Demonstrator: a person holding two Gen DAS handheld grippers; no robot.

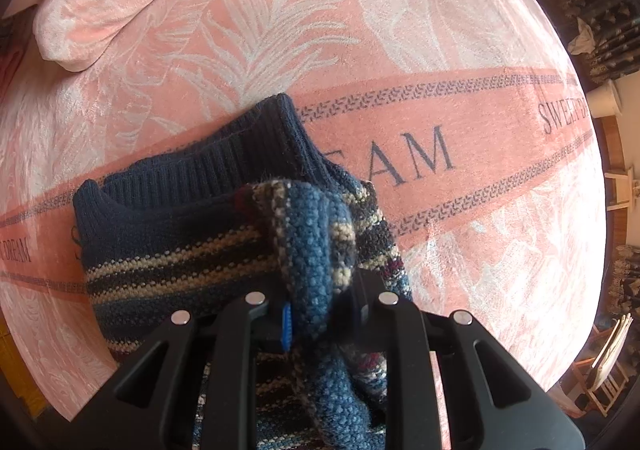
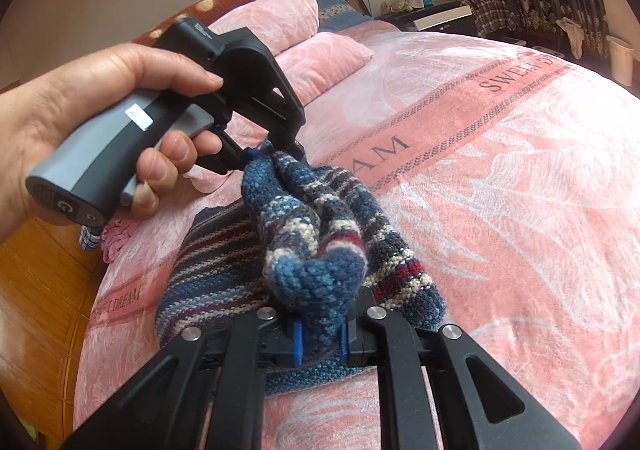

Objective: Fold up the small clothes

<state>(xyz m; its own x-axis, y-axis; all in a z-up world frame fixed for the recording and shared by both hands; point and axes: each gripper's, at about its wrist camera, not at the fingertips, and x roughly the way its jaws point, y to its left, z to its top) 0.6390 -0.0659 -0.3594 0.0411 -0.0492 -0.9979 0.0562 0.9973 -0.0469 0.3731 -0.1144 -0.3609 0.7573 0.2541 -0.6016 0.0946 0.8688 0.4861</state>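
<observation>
A small striped knitted sweater (image 1: 172, 250) is lying on the pink bedspread (image 1: 400, 30), right across the darker band of lettering (image 1: 416, 158) that is running over the bed; its navy ribbed collar (image 1: 224, 166) is pointing away from the left gripper (image 1: 320, 314) toward the pillows (image 2: 320, 54), so its long axis is crossing the lettered band rather than following it. The left gripper is pinching a bunched fold of the blue knit between its nearly closed fingers, with a blue pad (image 1: 286, 326) pressing into the wool, and is lifting that fold above the flat body of the sweater; the right gripper (image 2: 320, 334) is likewise clamping a thick wad of the same knit between its blue pads (image 2: 298, 342), the fingers being held apart only by the cloth. In the right wrist view a hand (image 2: 80, 122) is squeezing the grey handle of the left gripper, on the pillow side of the sweater; the stretch of knit between the two grippers is hanging raised and rumpled, while the striped part beneath it is resting flat on the bedspread.
</observation>
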